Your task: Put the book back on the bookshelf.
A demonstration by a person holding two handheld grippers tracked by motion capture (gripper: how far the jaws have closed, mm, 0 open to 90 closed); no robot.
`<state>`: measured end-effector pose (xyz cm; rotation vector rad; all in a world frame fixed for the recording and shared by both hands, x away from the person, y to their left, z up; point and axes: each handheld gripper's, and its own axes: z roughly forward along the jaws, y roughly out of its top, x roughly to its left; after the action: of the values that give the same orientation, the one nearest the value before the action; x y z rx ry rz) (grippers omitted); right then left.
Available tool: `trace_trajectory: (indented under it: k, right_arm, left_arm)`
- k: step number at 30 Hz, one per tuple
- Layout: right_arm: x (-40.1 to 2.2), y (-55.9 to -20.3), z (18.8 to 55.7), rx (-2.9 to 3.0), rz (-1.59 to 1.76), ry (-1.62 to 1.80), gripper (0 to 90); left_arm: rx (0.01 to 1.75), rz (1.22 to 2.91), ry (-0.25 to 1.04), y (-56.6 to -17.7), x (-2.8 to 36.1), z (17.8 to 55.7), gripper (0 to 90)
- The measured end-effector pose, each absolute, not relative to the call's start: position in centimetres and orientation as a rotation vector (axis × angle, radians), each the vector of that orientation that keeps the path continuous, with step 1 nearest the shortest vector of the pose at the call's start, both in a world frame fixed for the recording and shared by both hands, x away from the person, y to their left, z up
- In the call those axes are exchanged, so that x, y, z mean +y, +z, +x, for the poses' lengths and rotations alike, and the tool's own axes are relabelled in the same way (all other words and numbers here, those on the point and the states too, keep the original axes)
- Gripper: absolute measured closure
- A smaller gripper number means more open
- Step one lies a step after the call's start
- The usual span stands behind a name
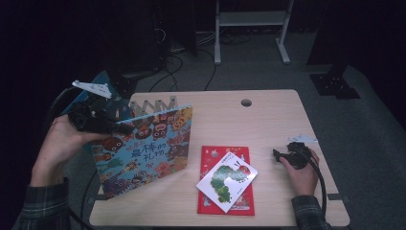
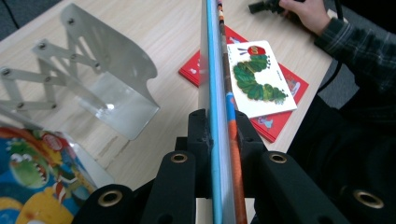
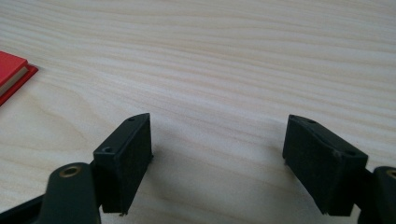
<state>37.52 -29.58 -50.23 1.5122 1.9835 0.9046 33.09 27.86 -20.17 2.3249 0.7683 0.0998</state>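
Left gripper [image 2: 219, 135] clamping a blue monster-cover picture book [image 1: 143, 151] by its edge, upright — right gripper [image 3: 217, 163] resting wide open, holding nothing.

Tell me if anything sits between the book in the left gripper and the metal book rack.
Nothing visible does. The left gripper holds the blue book upright beside the rack, with bare table between them. The red book and caterpillar book lie off to the other side.
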Motion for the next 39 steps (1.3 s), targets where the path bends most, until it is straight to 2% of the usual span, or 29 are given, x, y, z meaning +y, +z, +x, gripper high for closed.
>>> trace_trajectory:
  k: [23, 39]
  right_arm:
    - [-29.7, -50.2, 37.6, 1.974, 1.519, 0.902, 24.2]
    - [-29.7, -50.2, 37.6, 1.968, 1.523, 0.901, 25.0]
  left_arm:
    - [1.106, 2.14, 0.288, -20.0, 36.2, 31.0, 80.6]
    - [1.311, 2.028, 0.373, -21.5, 39.3, 31.3, 80.6]
